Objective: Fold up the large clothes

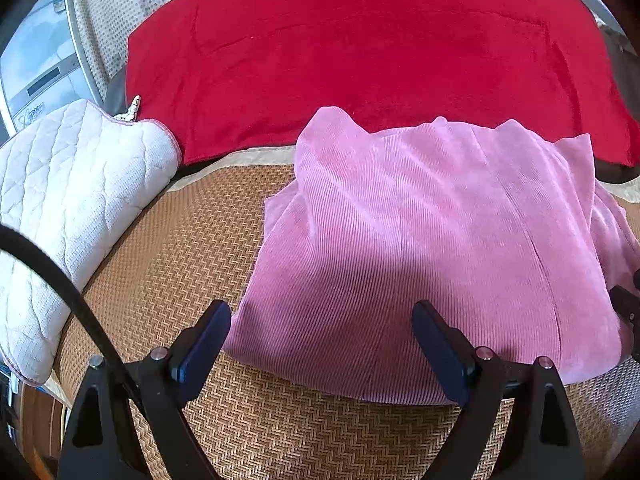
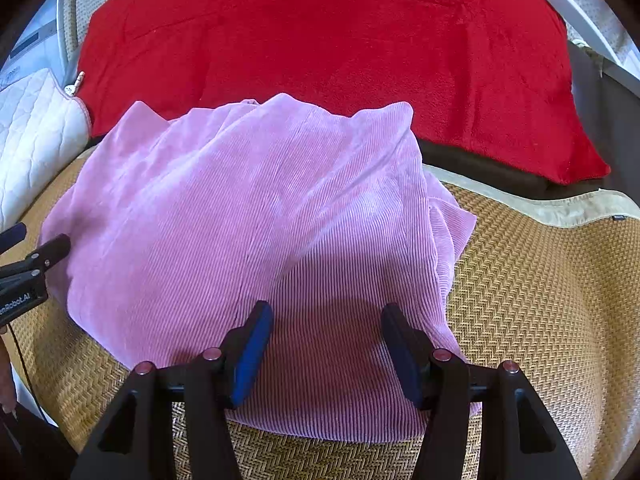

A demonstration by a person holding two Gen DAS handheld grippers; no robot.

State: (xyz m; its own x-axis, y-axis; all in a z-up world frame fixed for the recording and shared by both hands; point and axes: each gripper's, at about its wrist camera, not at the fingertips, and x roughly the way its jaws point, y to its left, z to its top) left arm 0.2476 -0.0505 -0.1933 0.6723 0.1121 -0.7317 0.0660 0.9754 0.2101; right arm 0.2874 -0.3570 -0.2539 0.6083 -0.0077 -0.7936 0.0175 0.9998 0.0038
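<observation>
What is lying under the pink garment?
The pink garment rests on a woven mat; its far edge overlaps the red blanket. Anything beneath its folds is hidden.

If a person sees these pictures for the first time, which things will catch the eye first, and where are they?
First comes the pink corduroy garment, lying in a folded heap on the woven straw mat. Behind it spreads a bright red blanket, and a white quilted pillow lies at the left. Both the left tongs and the right tongs are open above the garment's near edge.
</observation>
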